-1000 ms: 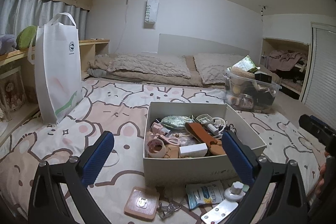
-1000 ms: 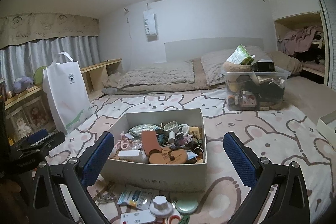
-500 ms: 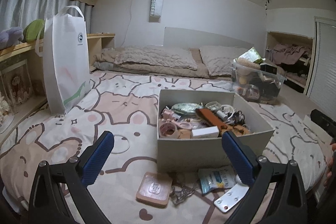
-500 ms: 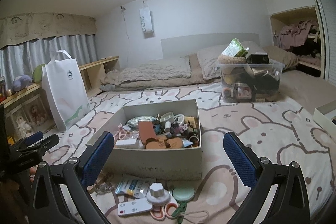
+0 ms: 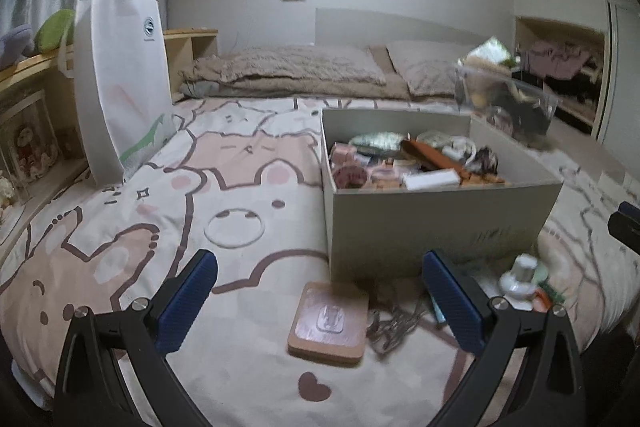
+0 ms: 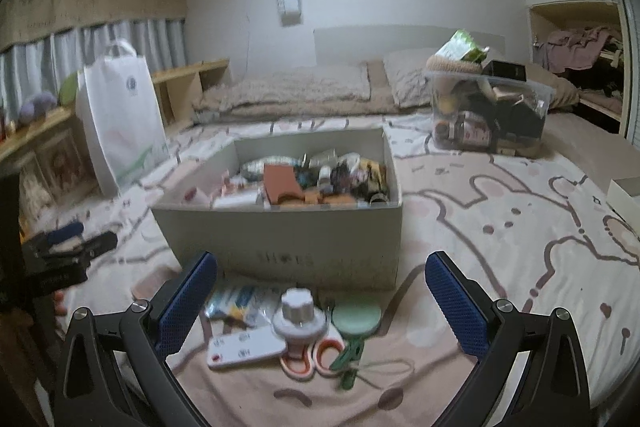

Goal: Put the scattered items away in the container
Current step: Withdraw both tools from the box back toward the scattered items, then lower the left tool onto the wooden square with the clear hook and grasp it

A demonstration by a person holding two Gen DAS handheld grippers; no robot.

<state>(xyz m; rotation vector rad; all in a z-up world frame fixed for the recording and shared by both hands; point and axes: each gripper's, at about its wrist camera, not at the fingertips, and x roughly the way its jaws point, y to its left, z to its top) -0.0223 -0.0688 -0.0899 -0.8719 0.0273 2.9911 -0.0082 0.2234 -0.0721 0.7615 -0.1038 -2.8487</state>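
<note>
A grey cardboard box [image 5: 436,223] [image 6: 280,239] full of small items stands on the bed. In front of it lie scattered things: a square wooden coaster [image 5: 330,323], a tangle of chain [image 5: 394,323], a white knob device [image 6: 298,315], a white remote [image 6: 244,345], orange-handled scissors [image 6: 320,353], a round green lid [image 6: 357,315], a green clip [image 6: 350,357] and a blue-white packet [image 6: 240,301]. My left gripper [image 5: 320,303] hovers open over the coaster. My right gripper [image 6: 320,303] is open above the knob device and lid. Neither holds anything.
A white tote bag [image 5: 120,79] [image 6: 120,123] leans at the left beside wooden shelves [image 5: 36,115]. A clear plastic bin [image 6: 488,111] packed with things sits at the back right. Pillows [image 5: 304,71] lie at the bed's head. The bed edge is close below.
Both grippers have dropped lower and drawn back toward the near edge; the scattered items now sit between the fingers. The left view shifted left, putting the box to the right. Both stayed open.
</note>
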